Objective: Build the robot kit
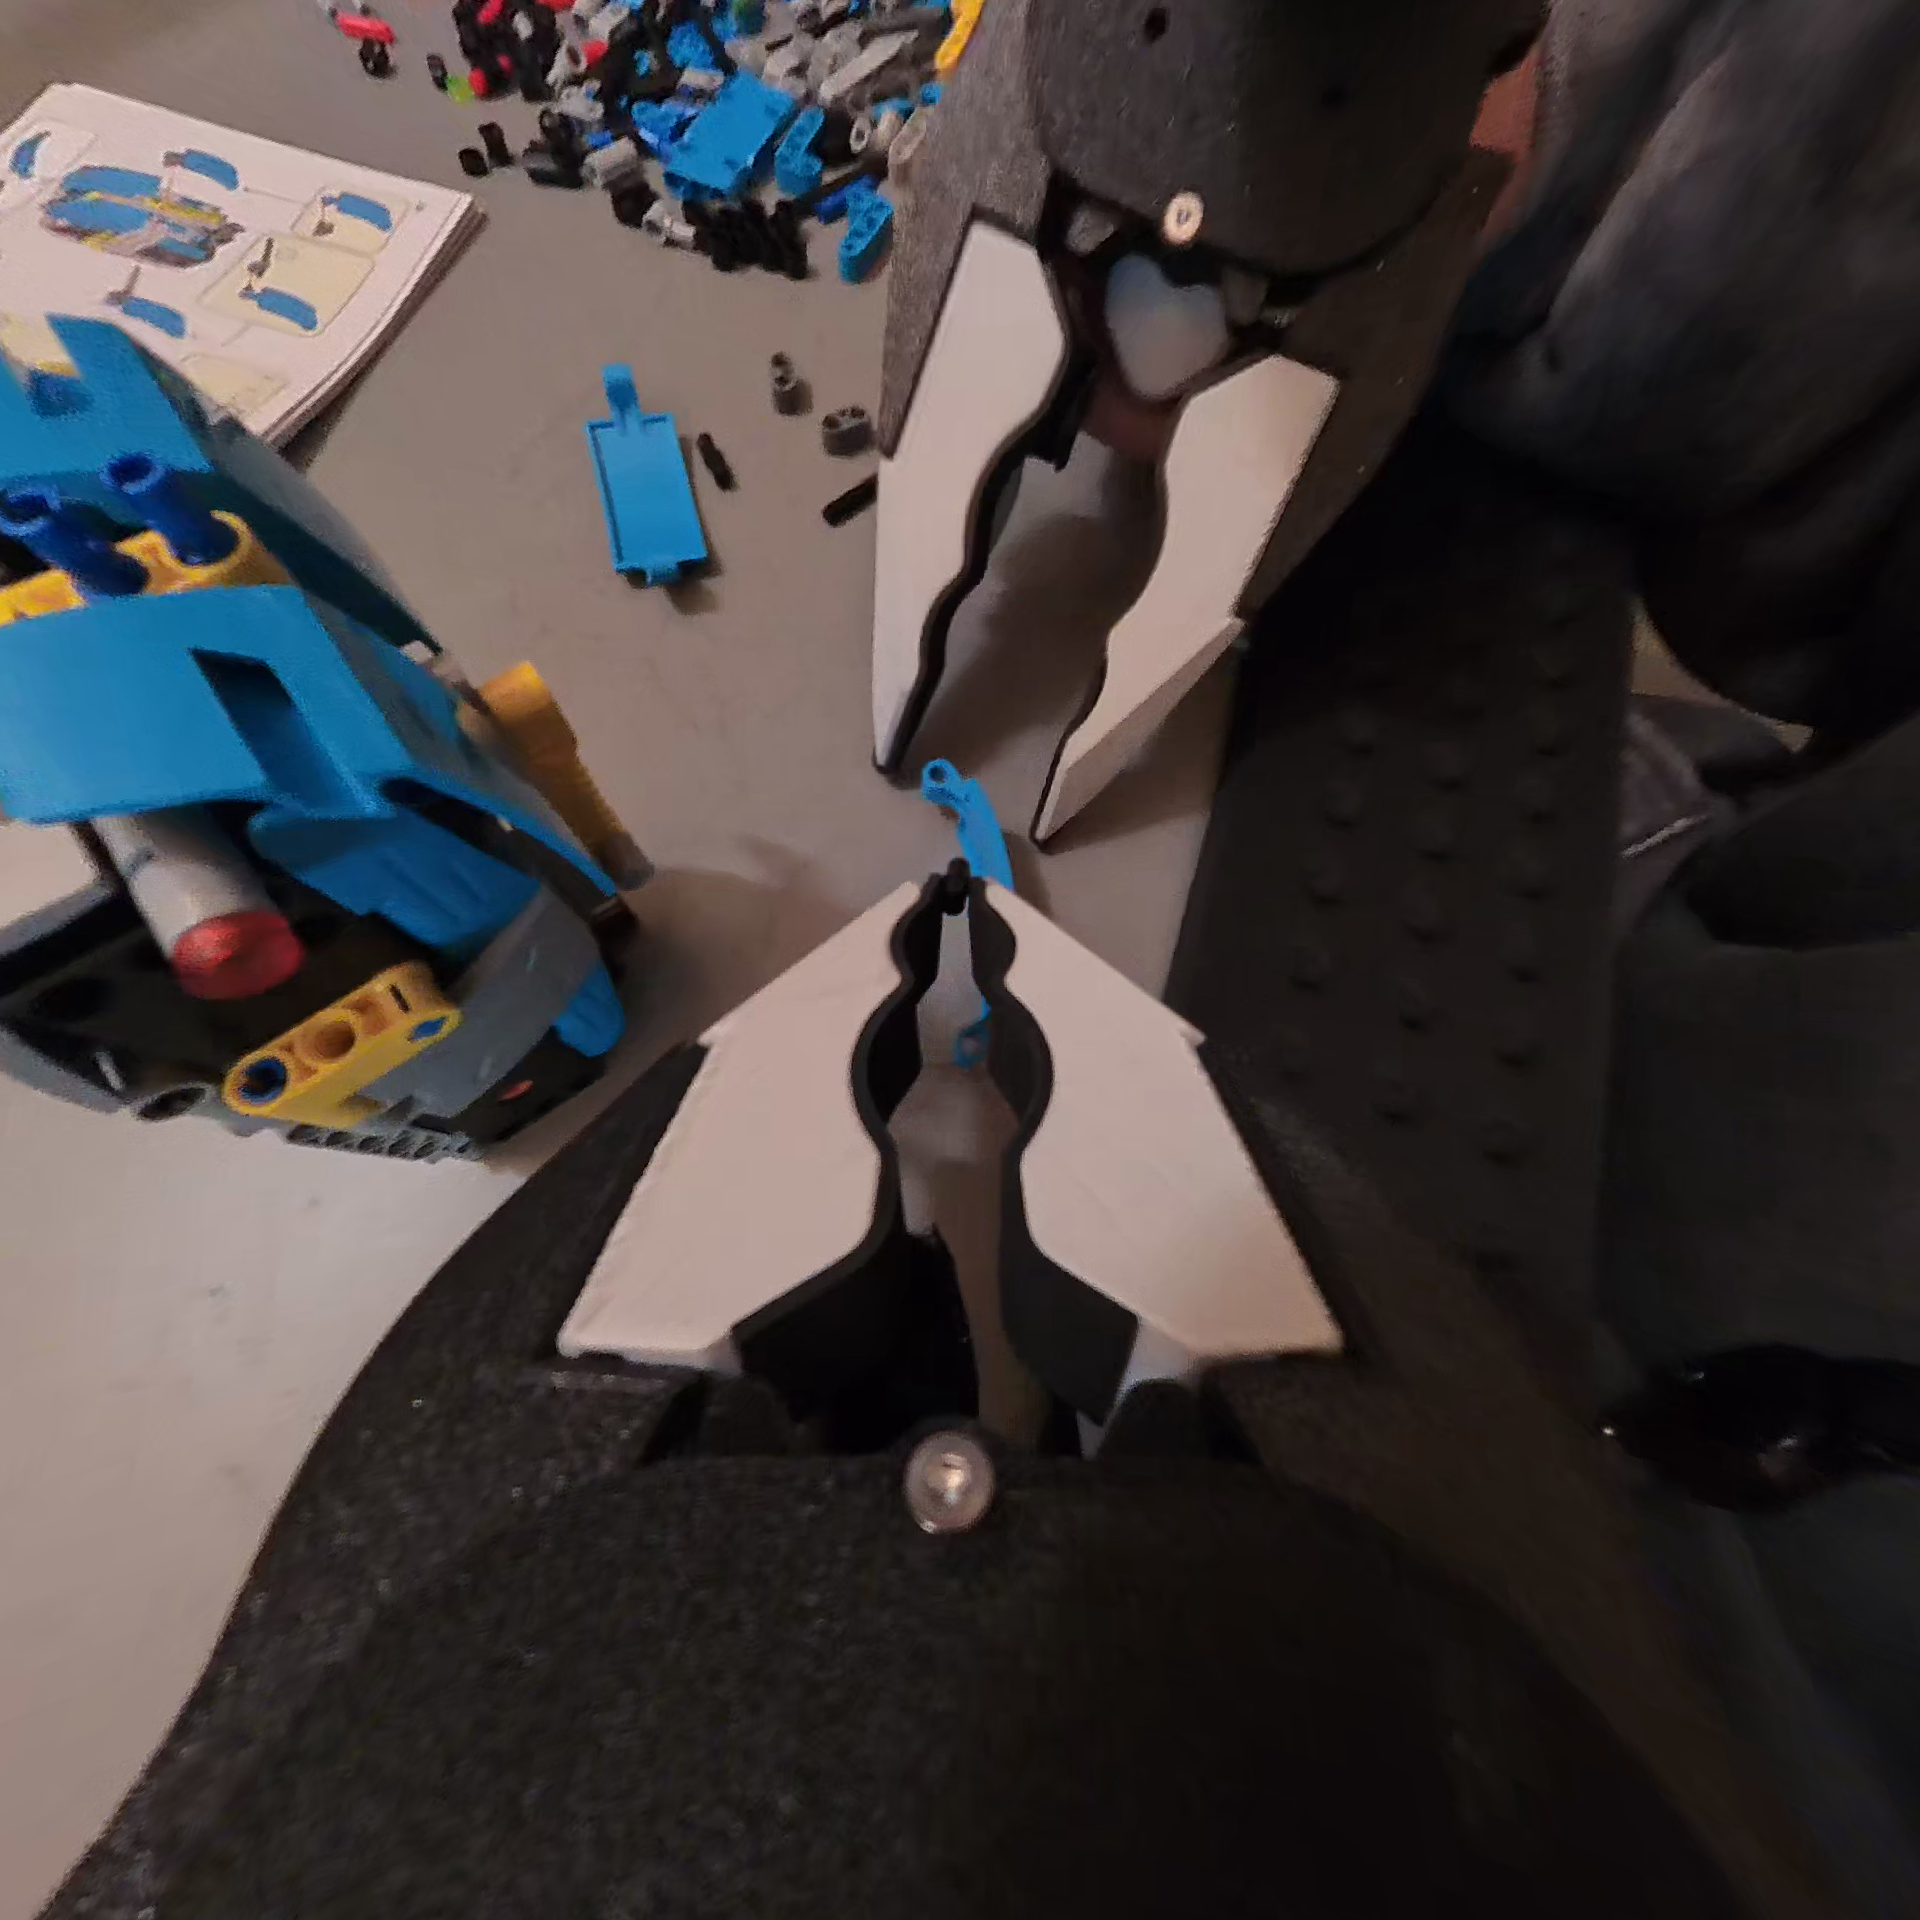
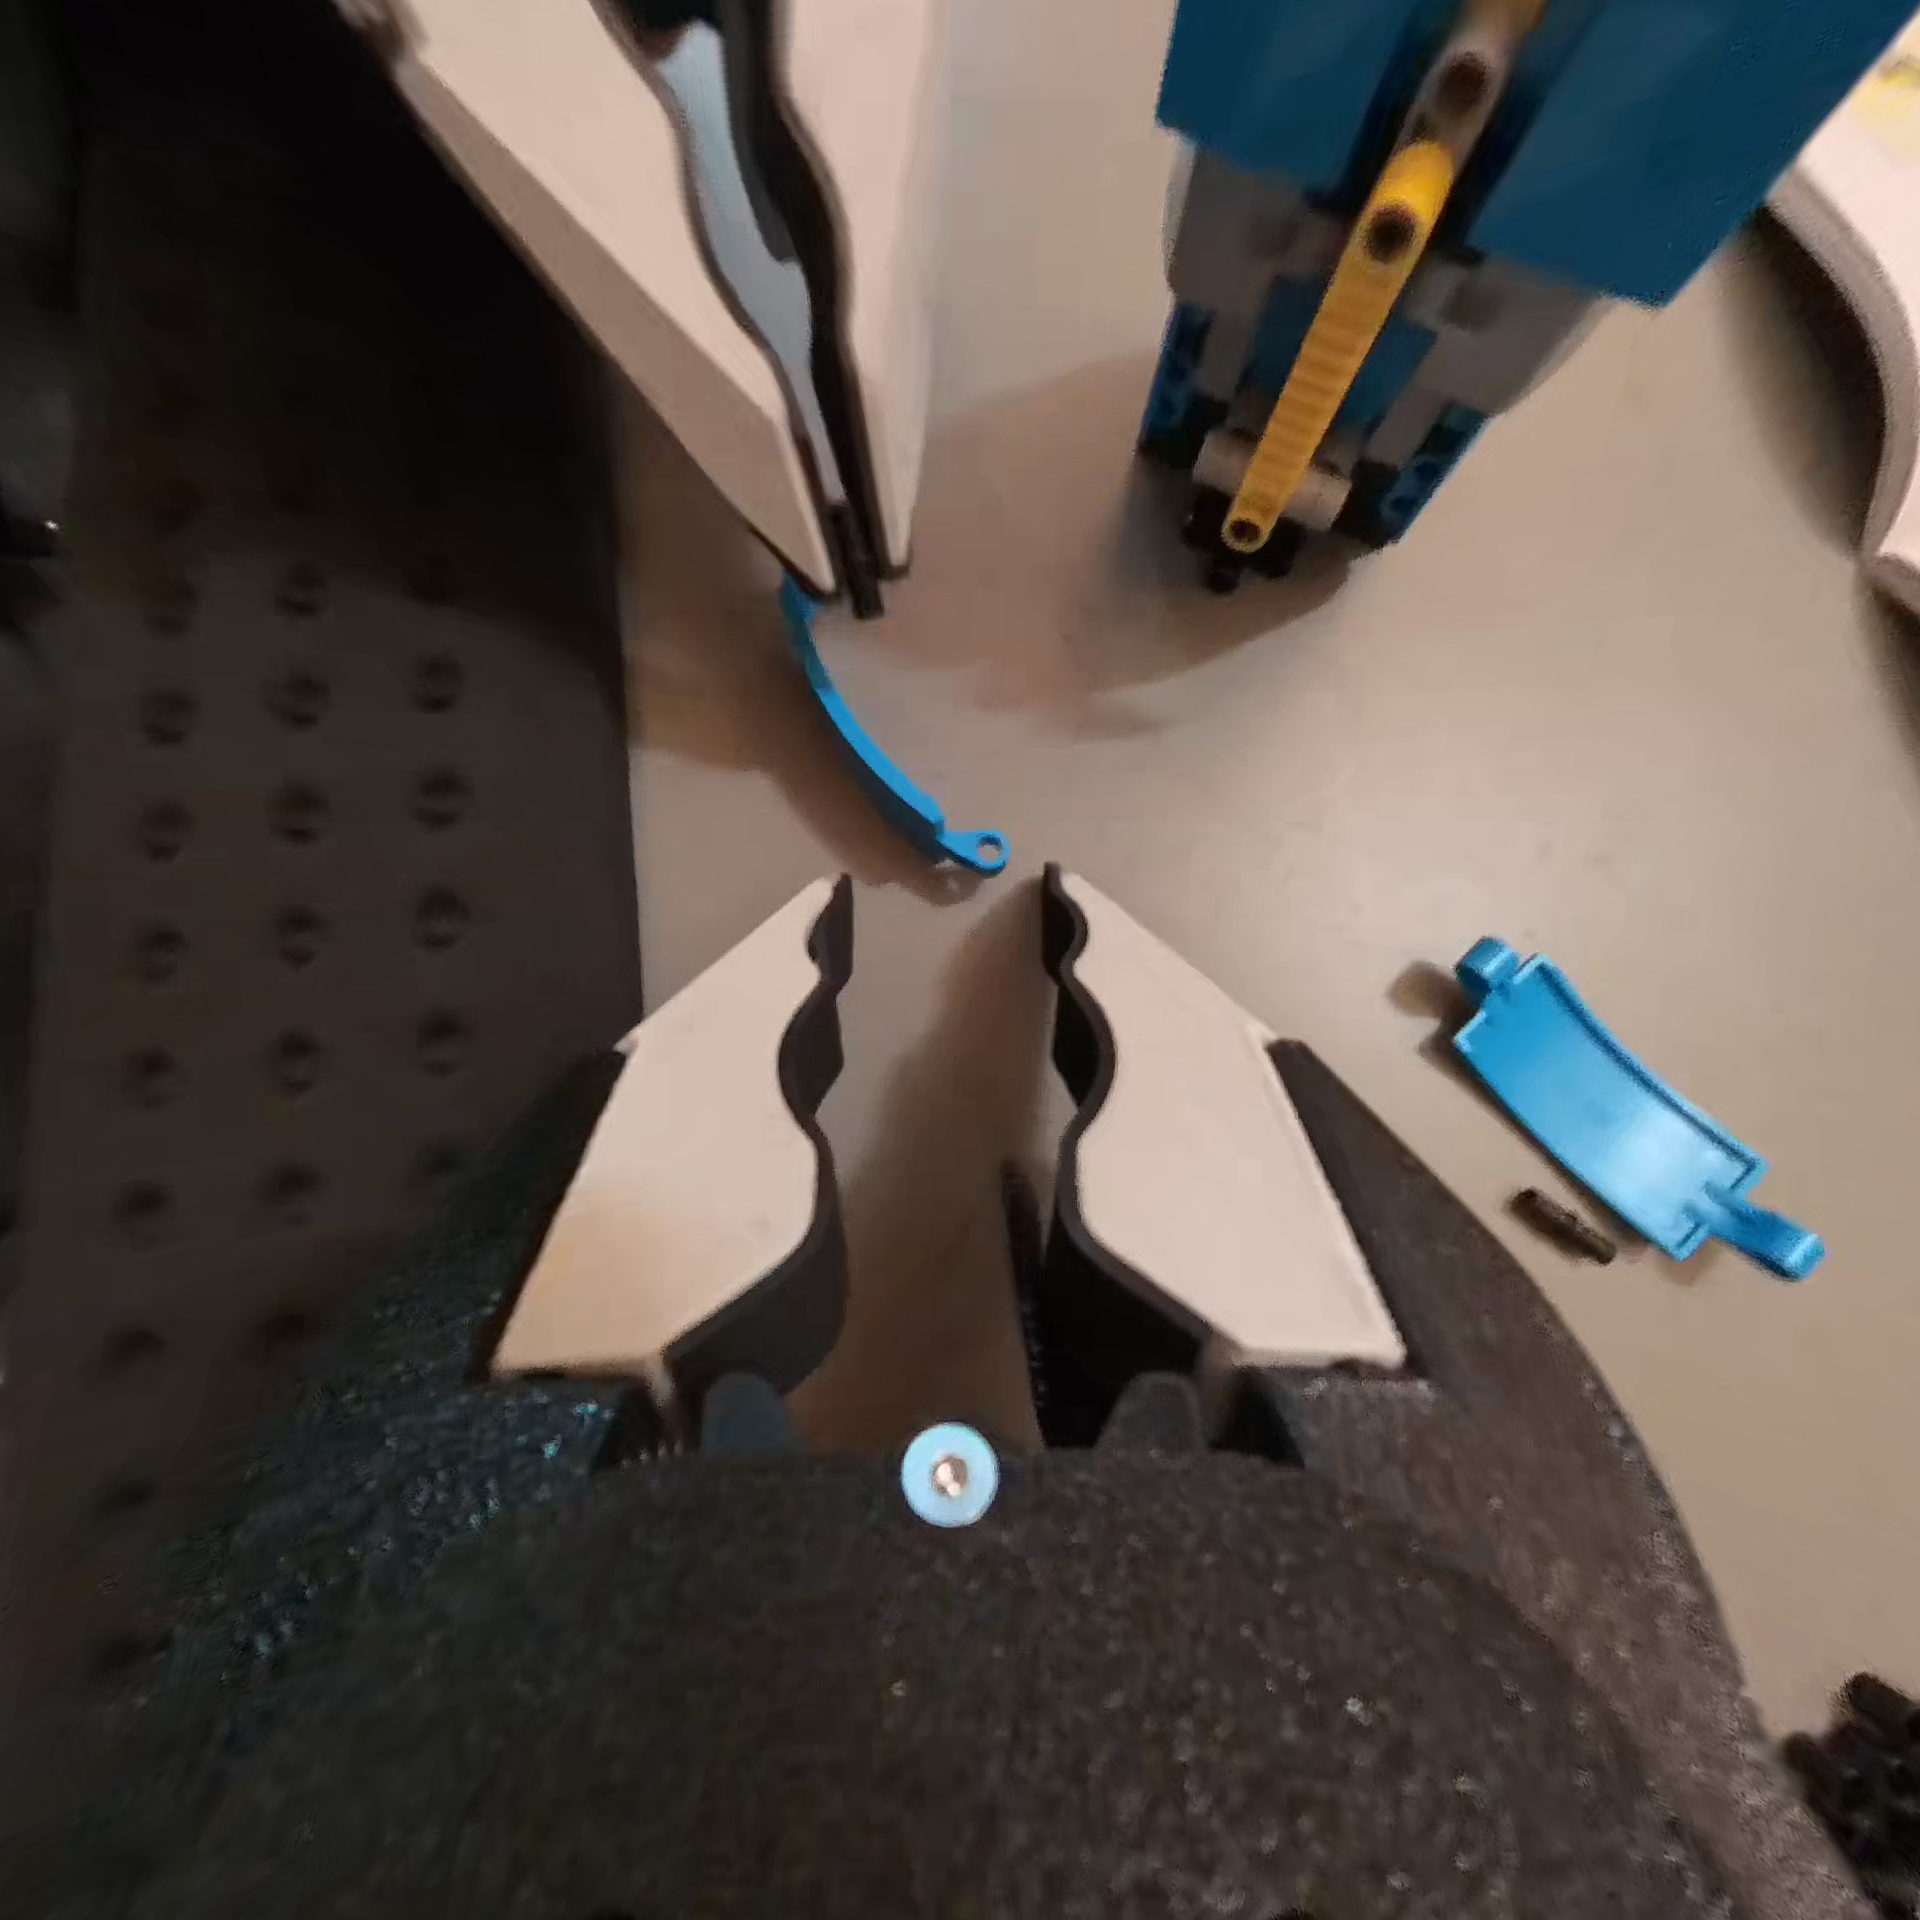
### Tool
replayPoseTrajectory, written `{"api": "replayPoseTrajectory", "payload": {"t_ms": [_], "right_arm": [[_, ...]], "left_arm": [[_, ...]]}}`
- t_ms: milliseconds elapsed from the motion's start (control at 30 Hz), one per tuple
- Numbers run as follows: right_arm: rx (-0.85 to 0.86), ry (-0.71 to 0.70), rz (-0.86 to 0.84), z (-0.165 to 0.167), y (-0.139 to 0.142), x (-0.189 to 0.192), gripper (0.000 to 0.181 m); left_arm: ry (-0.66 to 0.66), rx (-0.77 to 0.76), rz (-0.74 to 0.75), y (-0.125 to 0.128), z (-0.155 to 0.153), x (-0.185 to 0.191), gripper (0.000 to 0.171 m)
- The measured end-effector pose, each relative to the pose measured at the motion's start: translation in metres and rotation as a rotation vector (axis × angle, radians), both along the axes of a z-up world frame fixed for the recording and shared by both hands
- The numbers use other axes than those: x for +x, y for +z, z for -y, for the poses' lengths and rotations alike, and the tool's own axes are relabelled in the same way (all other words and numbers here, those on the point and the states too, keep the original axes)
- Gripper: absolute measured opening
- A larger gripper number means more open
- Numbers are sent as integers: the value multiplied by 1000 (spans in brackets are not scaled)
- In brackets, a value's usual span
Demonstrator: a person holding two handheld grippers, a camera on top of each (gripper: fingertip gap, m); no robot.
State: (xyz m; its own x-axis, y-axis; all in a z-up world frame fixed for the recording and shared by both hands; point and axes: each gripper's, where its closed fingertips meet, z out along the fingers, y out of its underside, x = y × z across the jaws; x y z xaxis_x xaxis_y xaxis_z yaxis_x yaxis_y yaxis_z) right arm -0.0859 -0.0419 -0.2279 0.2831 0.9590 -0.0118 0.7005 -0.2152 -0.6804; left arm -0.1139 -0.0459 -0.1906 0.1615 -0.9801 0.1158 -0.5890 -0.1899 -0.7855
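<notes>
Left gripper [image 1: 961, 883] clamps thin curved blue plastic strip [image 2: 868, 743] with a black pin above grey tabletop [image 2: 1351, 790]; right gripper [image 2: 945, 883] gapes just beside its eyelet end; light, flexible, likely slippery.

Soft, warm indoor light falls evenly on the grey tabletop [image 1: 260, 1299]. Dull shadows pool under the toy vehicle [image 2: 1455, 260] beyond the right tongs [image 2: 945, 878]. Both views bend at the edges; the right one is smeared by motion blur.
</notes>
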Motion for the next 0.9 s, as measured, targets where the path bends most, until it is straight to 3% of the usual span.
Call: {"api": "replayPoseTrajectory", "payload": {"t_ms": [200, 267, 333, 633, 767, 900], "right_arm": [[-23, 93, -72, -2, -1, -7, 32], [-39, 121, -80, 0, 0, -7, 12], [-59, 139, -107, 4, 4, -7, 9], [-188, 99, -536, 15, 83, -22, 0], [-115, 20, -377, 5, 59, -9, 0], [-20, 147, -250, 31, 50, -12, 18]], "left_arm": [[5, -42, -68, -14, -1, -3, 4], [3, -51, -77, -16, -1, -3, 4], [-2, -56, -84, -18, 0, -3, 4], [35, -7, -7, -3, -4, 5, 4], [54, 4, 4, 0, -8, 0, 5], [-21, 38, 31, 5, 1, -5, 5]]}}
